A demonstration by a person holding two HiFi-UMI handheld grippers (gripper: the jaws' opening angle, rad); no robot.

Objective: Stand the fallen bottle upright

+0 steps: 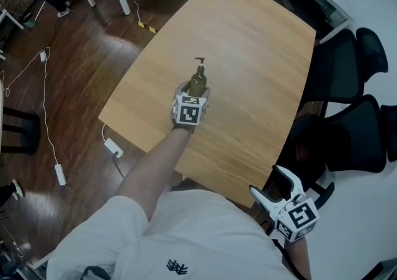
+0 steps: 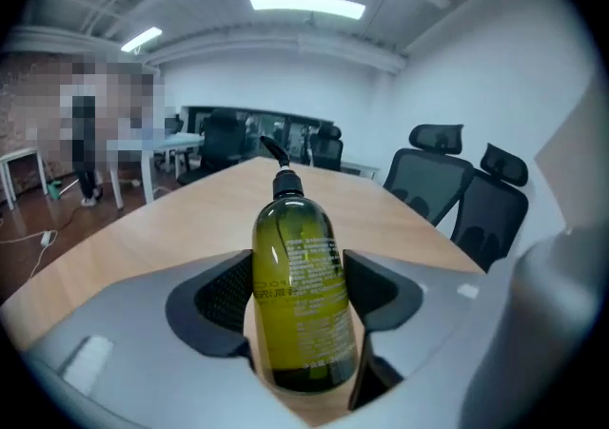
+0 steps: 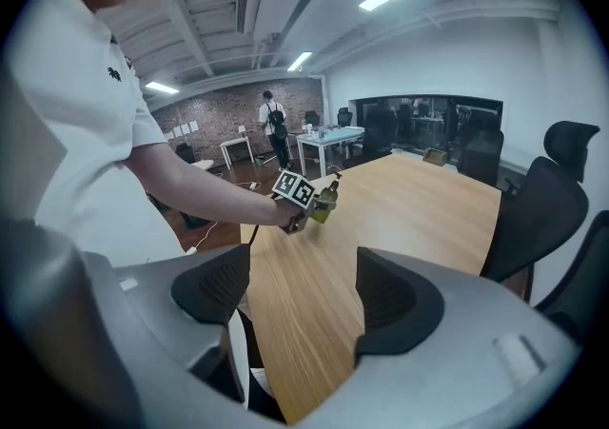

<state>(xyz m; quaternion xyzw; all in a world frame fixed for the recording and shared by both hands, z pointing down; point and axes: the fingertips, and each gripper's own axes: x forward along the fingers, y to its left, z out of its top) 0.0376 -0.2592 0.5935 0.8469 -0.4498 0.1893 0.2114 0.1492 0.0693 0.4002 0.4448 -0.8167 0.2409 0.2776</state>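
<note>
Bottle (image 2: 300,294), olive-green, black pump, upright

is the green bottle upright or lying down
Upright, or nearly: the bottle has its pump up, clamped in the left gripper. Base contact: cannot tell.

A: In the head view, how much of the bottle (image 1: 198,80) shows?

B: Only the neck and pump. The cube (image 1: 189,110) on the left gripper (image 1: 196,93) covers the lower half, and the jaws too.

A: Is its base on the table (image 1: 248,49)?

B: Cannot tell. In the left gripper view the base sits in shadow, low between the jaws. The label (image 2: 314,275) print is too small to read.

A: And the right gripper (image 1: 268,182)?

B: What holds it is cut off at the bottom edge. The shirt (image 1: 205,235) hides the table's near edge, and the right edge cuts the chairs (image 1: 347,130).
</note>
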